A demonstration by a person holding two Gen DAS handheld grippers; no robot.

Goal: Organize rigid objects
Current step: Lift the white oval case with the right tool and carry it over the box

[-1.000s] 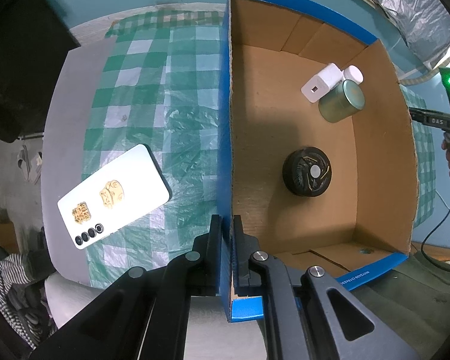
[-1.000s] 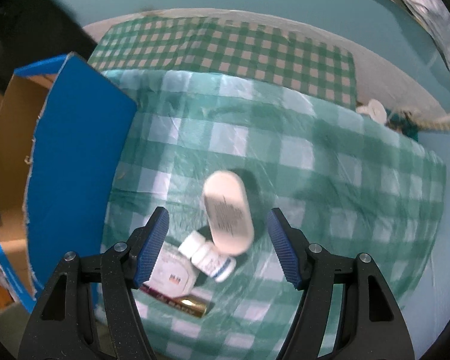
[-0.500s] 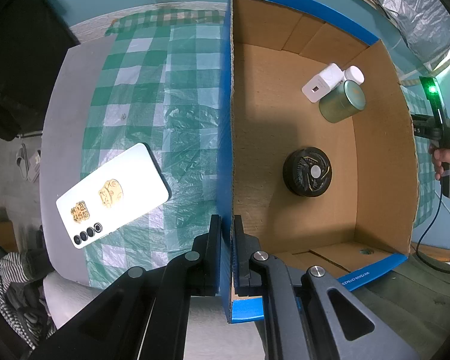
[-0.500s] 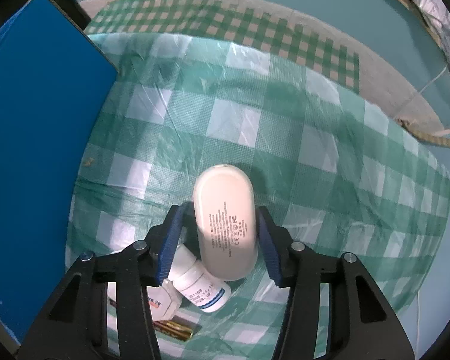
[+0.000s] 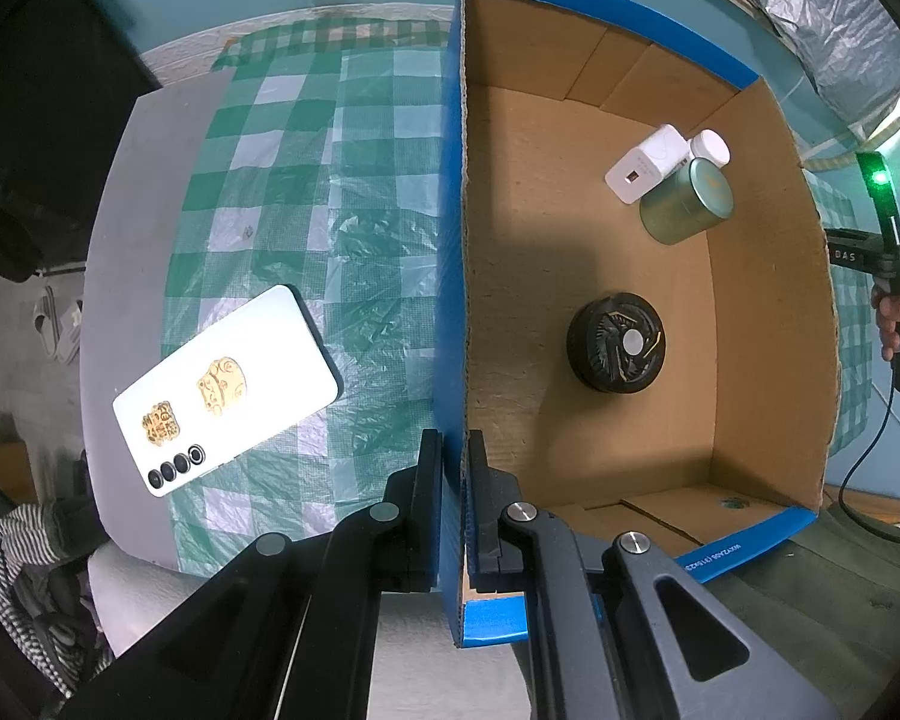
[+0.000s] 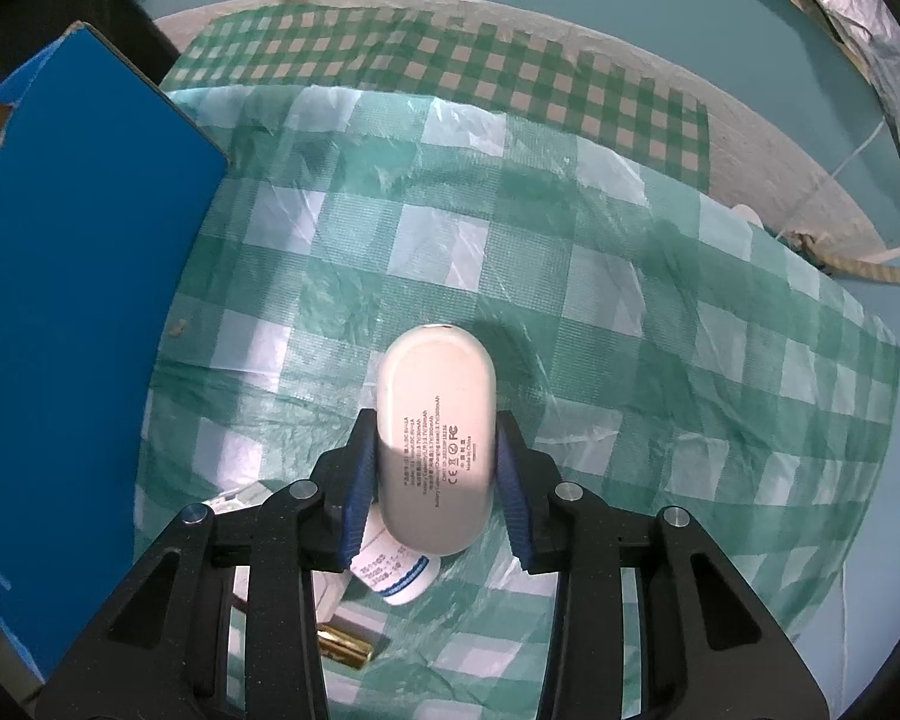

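Between right fingers: white case.

Right tool: its jaws, spread wide around the white oval case a second ago, have just been closing, and the blue pads now press both long sides of the case. The case fills more of the view than before.

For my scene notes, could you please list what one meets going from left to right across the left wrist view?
White phone → blue box wall → black round fan → green tin → hand outside the box.
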